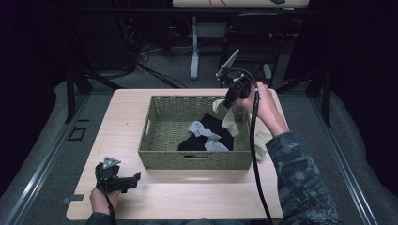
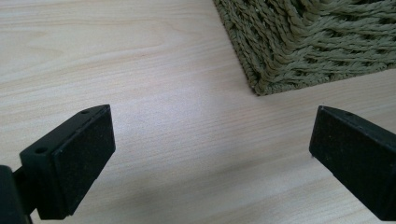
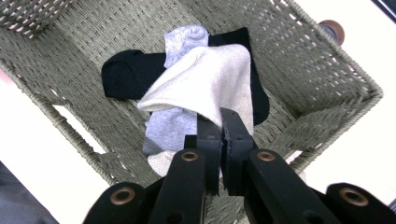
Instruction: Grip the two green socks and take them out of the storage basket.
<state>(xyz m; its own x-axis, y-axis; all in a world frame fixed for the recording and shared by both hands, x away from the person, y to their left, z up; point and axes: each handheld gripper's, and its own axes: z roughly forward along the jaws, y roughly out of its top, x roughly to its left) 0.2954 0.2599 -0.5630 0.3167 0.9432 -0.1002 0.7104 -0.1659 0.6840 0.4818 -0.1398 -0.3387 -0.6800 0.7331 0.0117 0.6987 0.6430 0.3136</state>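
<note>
A woven basket [image 1: 159, 154] stands mid-table with black socks [image 1: 213, 124] and grey socks [image 1: 202, 131] lying in it. My right gripper [image 1: 228, 104] hangs over the basket's far right corner, shut on a cream sock [image 3: 205, 84] that dangles from it above the pile. In the right gripper view the jaws are pinched together on the sock's edge, with the black sock [image 3: 126, 74] and grey sock [image 3: 175, 128] below. My left gripper [image 1: 135, 179] rests near the table's front left, open and holding nothing. In its own view, its pads [image 2: 86, 158] stand wide apart over bare wood beside the basket corner [image 2: 261, 86].
Another cream sock [image 1: 260, 143] lies on the table right of the basket. The light wooden table [image 1: 122, 117] has free room left of and in front of the basket. Beyond it are a chair, table legs and cables on the dark floor.
</note>
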